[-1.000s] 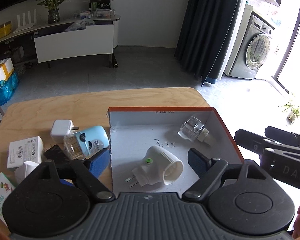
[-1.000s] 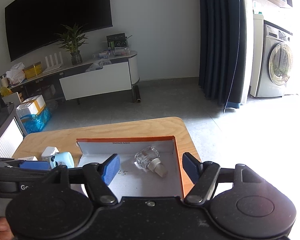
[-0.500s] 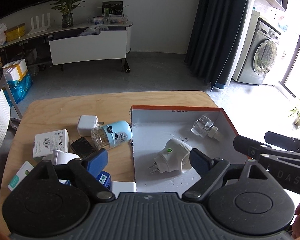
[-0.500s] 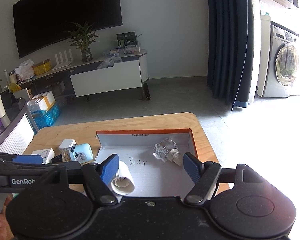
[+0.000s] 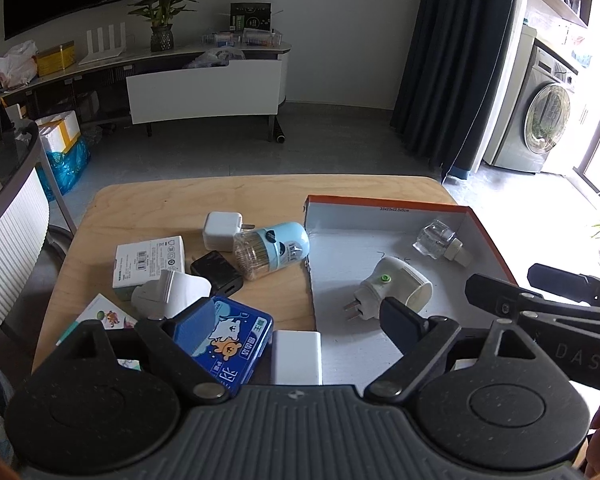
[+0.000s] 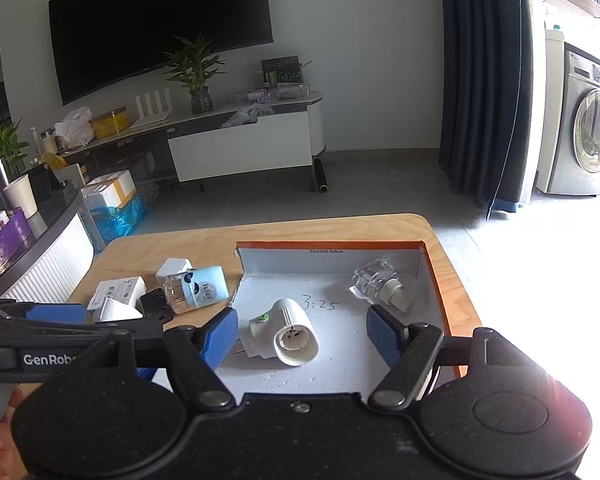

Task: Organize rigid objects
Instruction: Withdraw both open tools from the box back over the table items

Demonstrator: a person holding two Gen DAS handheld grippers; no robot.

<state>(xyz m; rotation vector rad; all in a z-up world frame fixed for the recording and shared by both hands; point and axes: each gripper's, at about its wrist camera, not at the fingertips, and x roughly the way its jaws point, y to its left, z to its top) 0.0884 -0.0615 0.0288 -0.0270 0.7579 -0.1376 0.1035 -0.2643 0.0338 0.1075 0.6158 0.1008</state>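
- Left tool [image 5: 296, 320], low in its frame, hangs wide apart and empty over the blue tin [image 5: 228, 344] and a white block [image 5: 296, 356]; likely choosing the next pick.
- Right tool [image 6: 300, 330] gapes empty above the box [image 6: 436, 280], straddling the white plug [image 6: 286, 332] lying inside.
- Mid-frame, the clear bottle [image 6: 380, 284] lies in the box too.
- Left of the box, the loose pile waits on the bench [image 5: 140, 204]: blue jar [image 5: 272, 248], charger [image 5: 222, 230].

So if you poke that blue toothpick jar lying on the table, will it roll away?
Probably. The toothpick jar looks round and lies on its side on the table, so a push could roll it. Its clear plastic looks smooth, maybe slippery. It's likely light.
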